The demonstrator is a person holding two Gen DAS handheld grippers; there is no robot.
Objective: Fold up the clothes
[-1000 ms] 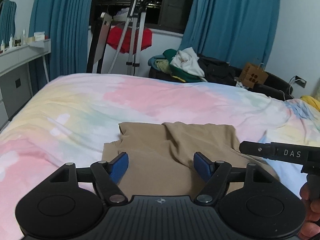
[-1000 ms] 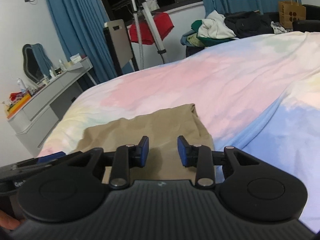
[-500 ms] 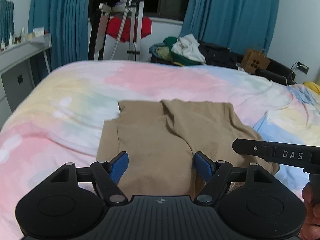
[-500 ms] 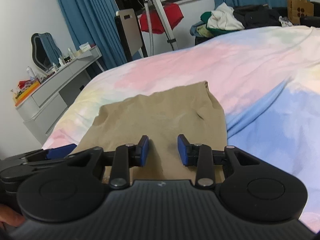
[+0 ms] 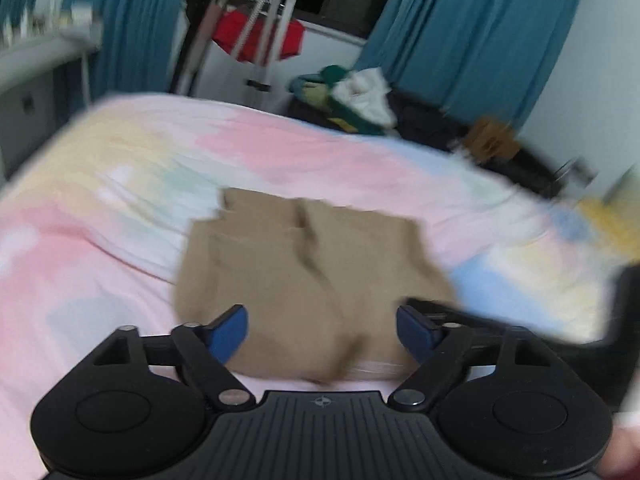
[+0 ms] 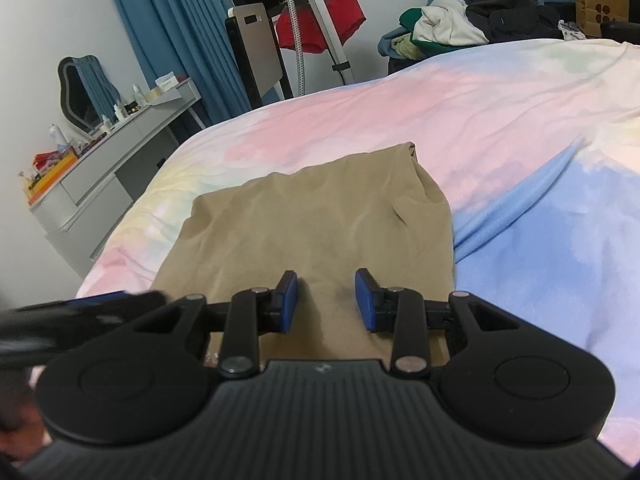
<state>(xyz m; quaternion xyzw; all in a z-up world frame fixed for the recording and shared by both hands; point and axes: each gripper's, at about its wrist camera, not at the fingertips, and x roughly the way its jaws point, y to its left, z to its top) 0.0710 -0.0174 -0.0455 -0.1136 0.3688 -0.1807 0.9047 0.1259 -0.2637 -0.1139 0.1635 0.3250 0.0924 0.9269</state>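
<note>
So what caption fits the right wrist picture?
Open right gripper hovers over folded tan cloth on pastel bed.

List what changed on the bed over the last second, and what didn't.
The left gripper pulled back from the folded tan garment; its jaws are opening wider with nothing clamped between them. The right gripper kept its narrower gap, gripping nothing. The garment stayed folded on the pastel bedsheet.

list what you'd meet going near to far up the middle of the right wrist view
right tool → tan garment → pastel bedsheet → red cloth hanging on the stand by the window
</note>
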